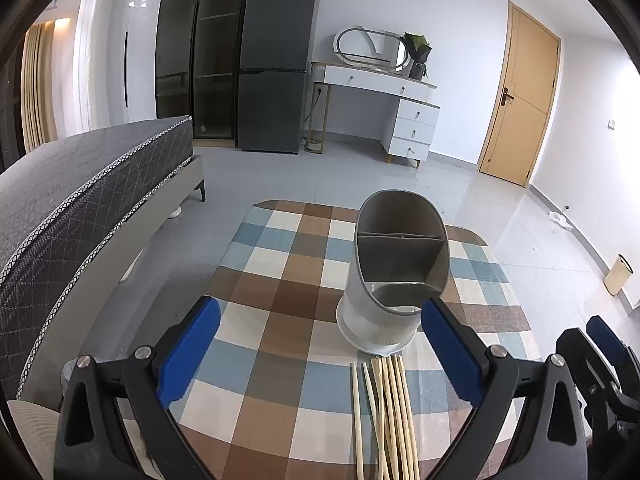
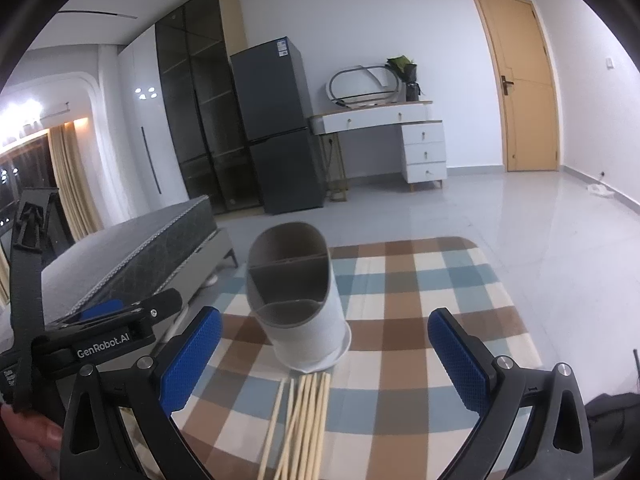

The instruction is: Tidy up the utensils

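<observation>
Near the front edge of the checked blue, brown and cream surface (image 1: 280,280) lies a bundle of pale wooden chopsticks (image 1: 386,412), long axis running near to far, tips almost touching the base of the upright grey-and-white oval utensil holder (image 1: 394,272) just beyond. Its divided compartments look empty. Both grippers hover above the near end, tilted down. The left gripper (image 1: 320,354) has its jaws spread wide and empty, the bundle nearer its right finger. The right gripper (image 2: 324,358), equally wide and empty, frames the chopsticks (image 2: 300,424) more centrally, so it seems better placed to grasp them.
</observation>
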Demonstrator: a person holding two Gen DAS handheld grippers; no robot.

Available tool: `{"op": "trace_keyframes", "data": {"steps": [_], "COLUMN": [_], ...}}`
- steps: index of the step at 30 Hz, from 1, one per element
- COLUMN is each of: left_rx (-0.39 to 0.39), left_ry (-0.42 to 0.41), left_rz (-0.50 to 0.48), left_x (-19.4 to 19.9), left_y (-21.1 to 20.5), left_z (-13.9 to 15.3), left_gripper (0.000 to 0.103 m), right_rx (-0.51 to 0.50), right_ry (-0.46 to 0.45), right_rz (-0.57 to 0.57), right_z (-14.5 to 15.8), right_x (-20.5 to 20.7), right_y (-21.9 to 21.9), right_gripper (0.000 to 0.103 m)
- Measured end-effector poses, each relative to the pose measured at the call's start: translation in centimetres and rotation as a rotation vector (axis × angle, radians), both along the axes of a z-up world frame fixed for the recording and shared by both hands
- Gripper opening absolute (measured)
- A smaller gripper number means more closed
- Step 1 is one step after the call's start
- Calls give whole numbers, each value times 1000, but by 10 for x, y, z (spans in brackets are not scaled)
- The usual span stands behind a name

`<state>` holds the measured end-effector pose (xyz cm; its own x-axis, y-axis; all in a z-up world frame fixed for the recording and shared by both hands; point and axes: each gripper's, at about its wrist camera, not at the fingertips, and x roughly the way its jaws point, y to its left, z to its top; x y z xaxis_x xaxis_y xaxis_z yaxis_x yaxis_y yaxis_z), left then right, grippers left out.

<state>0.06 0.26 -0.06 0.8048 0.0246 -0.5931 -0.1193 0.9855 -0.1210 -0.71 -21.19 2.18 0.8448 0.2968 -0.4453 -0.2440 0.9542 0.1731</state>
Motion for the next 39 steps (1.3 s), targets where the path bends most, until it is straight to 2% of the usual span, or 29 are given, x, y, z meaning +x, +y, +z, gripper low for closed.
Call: {"op": "trace_keyframes", "data": {"steps": [39], "left_rx": [-9], "left_ry": [8], "left_rz": [-25], "left_x": [0], "left_y": [-2], "left_z": [2], "left_gripper": [98], "right_rx": [-14], "right_ry": [-15], "right_rz": [-21], "right_z": [2], "right_x": [-3], "right_y": [-1], "right_gripper": [103]}}
